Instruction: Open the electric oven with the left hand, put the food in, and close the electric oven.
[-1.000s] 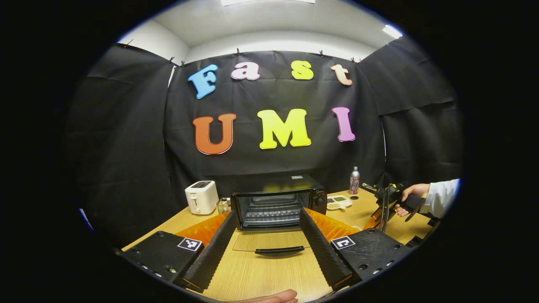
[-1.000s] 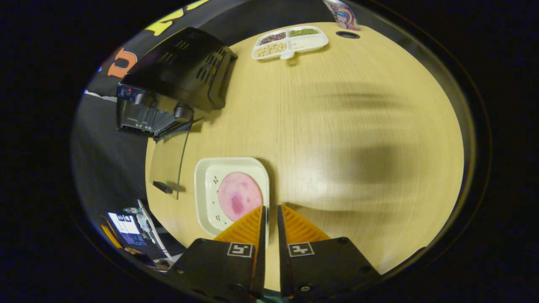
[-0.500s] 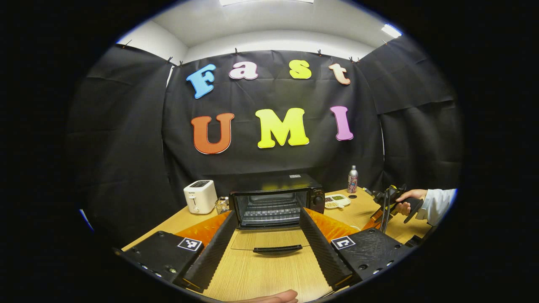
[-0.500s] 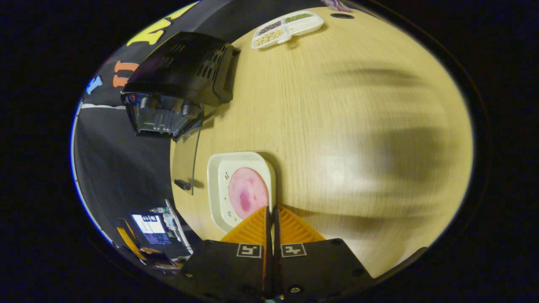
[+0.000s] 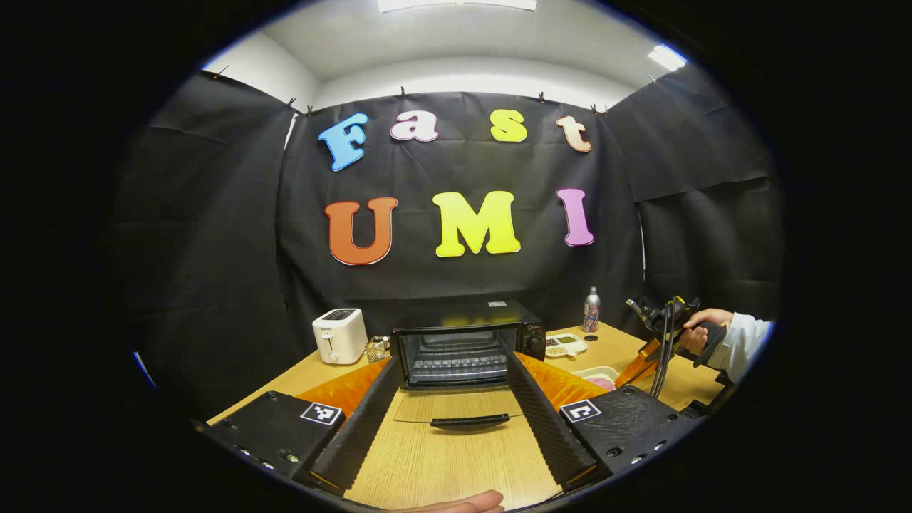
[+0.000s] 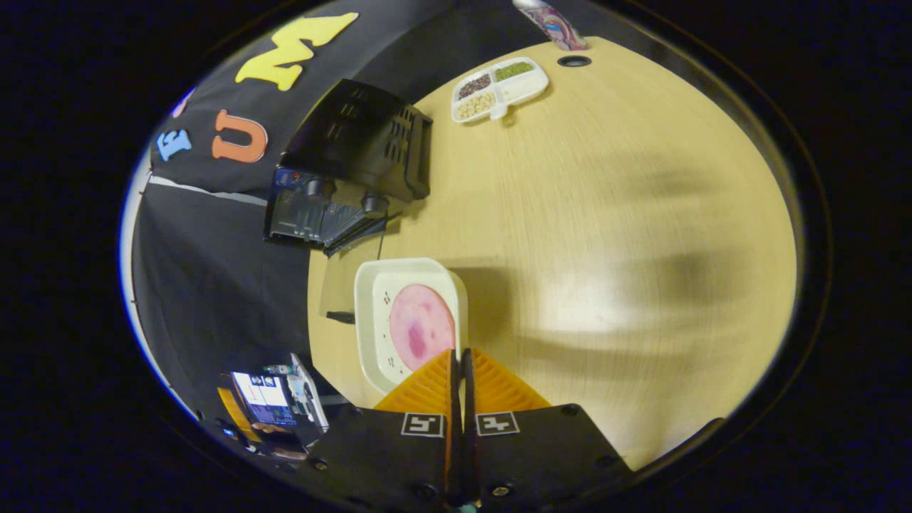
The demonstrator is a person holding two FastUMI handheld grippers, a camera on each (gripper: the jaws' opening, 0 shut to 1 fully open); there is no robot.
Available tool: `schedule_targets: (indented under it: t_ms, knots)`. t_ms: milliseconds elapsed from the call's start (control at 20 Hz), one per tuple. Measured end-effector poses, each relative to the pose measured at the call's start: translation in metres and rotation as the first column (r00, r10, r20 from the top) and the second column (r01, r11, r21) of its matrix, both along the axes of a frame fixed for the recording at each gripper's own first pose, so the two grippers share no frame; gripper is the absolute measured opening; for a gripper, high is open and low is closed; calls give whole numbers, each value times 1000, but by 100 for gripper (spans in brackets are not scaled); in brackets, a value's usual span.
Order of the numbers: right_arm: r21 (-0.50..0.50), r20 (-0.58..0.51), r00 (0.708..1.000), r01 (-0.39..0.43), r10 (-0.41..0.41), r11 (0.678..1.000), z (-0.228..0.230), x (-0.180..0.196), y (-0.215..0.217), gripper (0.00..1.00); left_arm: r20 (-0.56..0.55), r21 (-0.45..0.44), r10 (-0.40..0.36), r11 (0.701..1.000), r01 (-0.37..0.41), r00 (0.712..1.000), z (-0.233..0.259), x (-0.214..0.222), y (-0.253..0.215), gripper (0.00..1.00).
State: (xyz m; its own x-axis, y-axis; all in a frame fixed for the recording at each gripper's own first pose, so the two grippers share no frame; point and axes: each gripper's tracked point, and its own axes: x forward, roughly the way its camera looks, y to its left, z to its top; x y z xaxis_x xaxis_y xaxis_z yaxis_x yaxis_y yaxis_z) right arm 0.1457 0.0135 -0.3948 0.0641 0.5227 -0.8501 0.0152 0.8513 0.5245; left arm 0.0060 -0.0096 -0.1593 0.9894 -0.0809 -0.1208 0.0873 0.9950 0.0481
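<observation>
Left gripper view: left tongs (image 5: pixel 456 399), released, jaws spread wide with nothing between them, aimed straight at the electric oven (image 5: pixel 467 342). Oven door (image 5: pixel 456 407) already dropped flat onto the counter (image 5: pixel 442 470), its handle (image 5: pixel 470 423) nearest the tongs; cavity and wire rack (image 5: pixel 456 363) exposed and facing the tongs. To the oven's right, the right tongs (image 5: pixel 638 367) held by a hand (image 5: pixel 695 331) in a white sleeve, with the rim of a white plate (image 5: pixel 595 373) at their tips. A toaster (image 5: pixel 340 335) stands to the oven's left; a bottle (image 5: pixel 591 309) and a divided dish (image 5: pixel 563 345) to its right. Right gripper view: right tongs (image 6: pixel 462 367), clenched on the near rim of the square plate (image 6: pixel 370 313), both fingers pressed together over the edge. Plate carries a round pink slice of meat (image 6: pixel 420 331), the food of the task. Whether the plate is lifted or resting on the counter (image 6: pixel 605 214) cannot be told. Oven (image 6: pixel 349 167) lies beyond the plate's far edge and to the left, open mouth turned leftward, lowered door (image 6: pixel 349 271) just beside the plate's left side. Judgement: the right tongs are the nearer to the food; the coming move is to swing the plate leftward over the door and into the cavity, far edge leading.
</observation>
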Motion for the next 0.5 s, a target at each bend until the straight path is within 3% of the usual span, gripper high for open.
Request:
schedule_targets:
  t_ms: [250, 500]
  knots:
    - [15, 11, 1000, 29, -29, 999, 31, -1, 62, 1, 9, -4, 16, 1000, -16, 1000, 0, -10, 28, 95]
    - [10, 16, 996, 92, -93, 996, 26, 19, 132, 0, 0, -27, 68, 997, -68, 998, -6, -16, 69, 95]
